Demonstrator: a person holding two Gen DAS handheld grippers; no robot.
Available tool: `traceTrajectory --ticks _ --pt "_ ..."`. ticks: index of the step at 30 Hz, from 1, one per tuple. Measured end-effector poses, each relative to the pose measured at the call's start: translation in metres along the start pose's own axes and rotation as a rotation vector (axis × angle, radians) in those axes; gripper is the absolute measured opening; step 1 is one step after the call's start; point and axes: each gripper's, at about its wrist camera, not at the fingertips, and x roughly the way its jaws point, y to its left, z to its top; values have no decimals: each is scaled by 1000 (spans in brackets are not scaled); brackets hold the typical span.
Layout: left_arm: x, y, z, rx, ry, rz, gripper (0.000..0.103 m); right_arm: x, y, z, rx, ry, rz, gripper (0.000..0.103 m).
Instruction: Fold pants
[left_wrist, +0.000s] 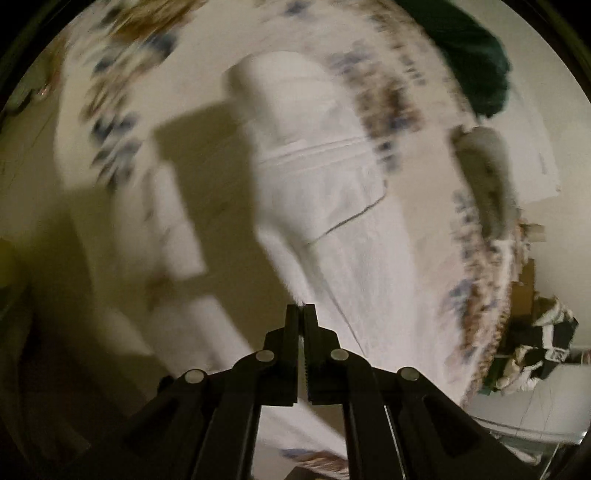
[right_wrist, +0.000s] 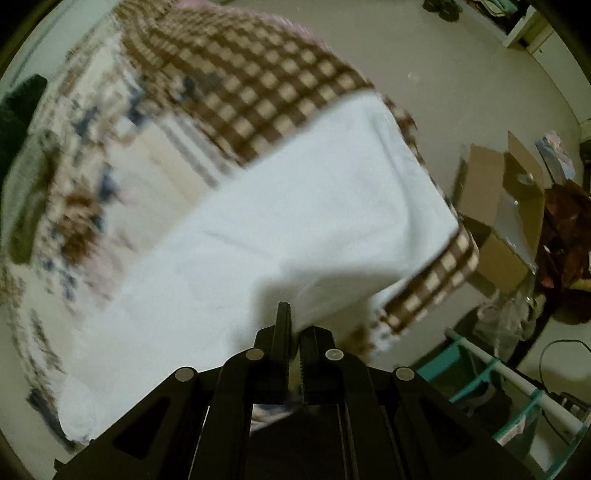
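Observation:
The white pants lie on a patterned bedspread, blurred by motion. In the left wrist view a seam and a pocket line show on them. My left gripper is shut on an edge of the white pants, lifting the cloth toward the camera. In the right wrist view the white pants spread as a wide flat panel. My right gripper is shut on the near edge of the pants, and the cloth covers its right fingertip.
A brown checkered blanket lies beyond the pants at the bed edge. A dark green cloth sits at the far side. Cardboard boxes and a teal rack stand on the floor at right.

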Motion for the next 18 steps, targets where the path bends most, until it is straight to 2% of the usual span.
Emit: traceTrajectory --ticks 4,9,10,11,12,13,14,16,18 --pt "30 42 -18 -51 50 48 1 37 -24 -15 29 27 -45 4" --pt "28 64 -11 -78 52 21 6 72 -44 -18 57 66 -21 7" --pt "26 65 -8 -79 52 16 13 76 -47 -17 72 80 -2 14" --pt "21 64 -4 -72 43 8 27 78 -54 -16 97 90 14 19" --pt "16 61 -2 -58 32 16 37 77 -64 -16 135 90 42 27" --pt "10 54 2 -33 17 23 64 75 -71 -15 163 84 67 33" --pt "8 49 4 -10 10 27 81 71 -80 -14 201 70 101 36" --pt "3 35 7 45 -13 50 82 62 -96 -13 263 31 149 49" --pt "0 13 8 101 -35 51 82 53 -112 -11 305 -16 178 53"
